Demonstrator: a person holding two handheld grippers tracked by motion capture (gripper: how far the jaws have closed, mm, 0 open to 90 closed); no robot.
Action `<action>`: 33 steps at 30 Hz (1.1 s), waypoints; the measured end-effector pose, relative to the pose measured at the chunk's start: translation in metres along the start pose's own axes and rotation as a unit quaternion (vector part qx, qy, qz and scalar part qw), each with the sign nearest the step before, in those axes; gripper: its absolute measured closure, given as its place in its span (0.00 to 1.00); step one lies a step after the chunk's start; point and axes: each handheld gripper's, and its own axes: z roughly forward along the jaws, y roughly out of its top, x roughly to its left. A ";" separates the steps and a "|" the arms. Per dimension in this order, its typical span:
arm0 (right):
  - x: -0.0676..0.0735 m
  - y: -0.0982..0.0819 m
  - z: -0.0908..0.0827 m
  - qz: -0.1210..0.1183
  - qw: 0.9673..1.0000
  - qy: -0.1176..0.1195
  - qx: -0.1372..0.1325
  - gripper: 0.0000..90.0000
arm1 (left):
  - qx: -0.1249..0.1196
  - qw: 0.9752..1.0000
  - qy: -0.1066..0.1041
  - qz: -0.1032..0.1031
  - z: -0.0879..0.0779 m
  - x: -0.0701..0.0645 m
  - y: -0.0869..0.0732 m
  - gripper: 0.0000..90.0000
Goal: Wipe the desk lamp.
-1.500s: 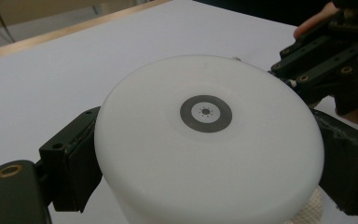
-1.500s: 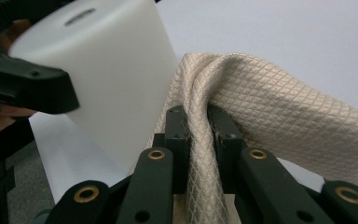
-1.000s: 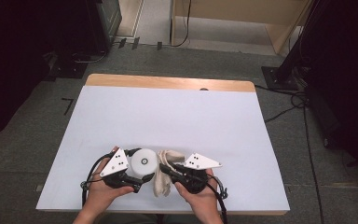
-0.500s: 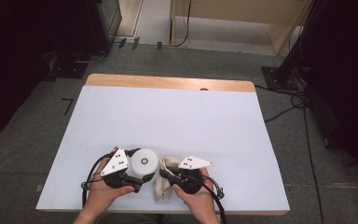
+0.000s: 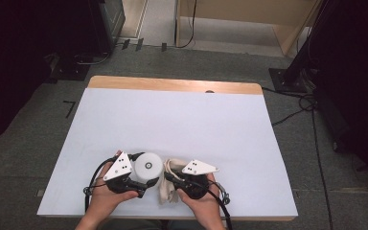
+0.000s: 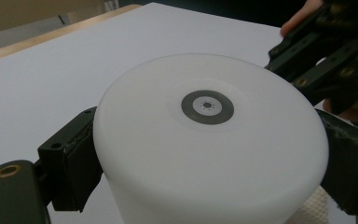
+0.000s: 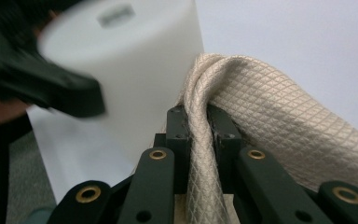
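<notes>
A white cylinder (image 5: 148, 166) with a small grey ring on top stands near the table's front edge. My left gripper (image 5: 143, 176) is shut on it; in the left gripper view the black pads (image 6: 77, 163) press both sides of the cylinder (image 6: 205, 154). Just to its right a beige quilted cloth (image 5: 169, 184) hangs folded, and my right gripper (image 5: 168, 176) is shut on it. In the right gripper view the cloth (image 7: 242, 112) is pinched between the jaws and drapes to the right, right beside the white cylinder (image 7: 126, 60).
The white table top (image 5: 182, 120) stretches away behind both grippers, with a wooden strip (image 5: 172, 85) along its far edge. Dark equipment and cables stand on the grey floor around the table.
My right gripper has sunk a little toward the table with the cloth in it. The left gripper and the cylinder have stayed in place.
</notes>
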 end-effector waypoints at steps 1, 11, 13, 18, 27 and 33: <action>0.003 0.004 -0.004 -0.003 1.000 0.000 -0.009 0.90 | 0.000 1.000 0.000 0.000 0.000 0.000 0.000 0.09; 0.007 0.011 -0.012 -0.023 0.999 0.006 -0.038 0.90 | 0.000 1.000 0.003 -0.002 0.000 -0.001 0.000 0.10; 0.004 0.006 -0.007 -0.018 0.999 0.004 -0.028 0.90 | 0.001 1.000 0.003 -0.001 0.000 -0.001 0.000 0.09; -0.005 -0.004 0.005 0.002 1.000 0.004 0.007 0.90 | 0.001 1.000 0.004 -0.001 0.000 -0.001 0.000 0.09; -0.012 -0.025 0.025 0.027 0.998 -0.016 0.060 0.90 | 0.001 1.000 0.005 -0.002 0.000 -0.001 0.000 0.09; -0.008 -0.019 0.019 0.017 0.999 -0.020 0.044 0.91 | 0.002 1.000 0.005 0.000 0.000 -0.001 0.000 0.09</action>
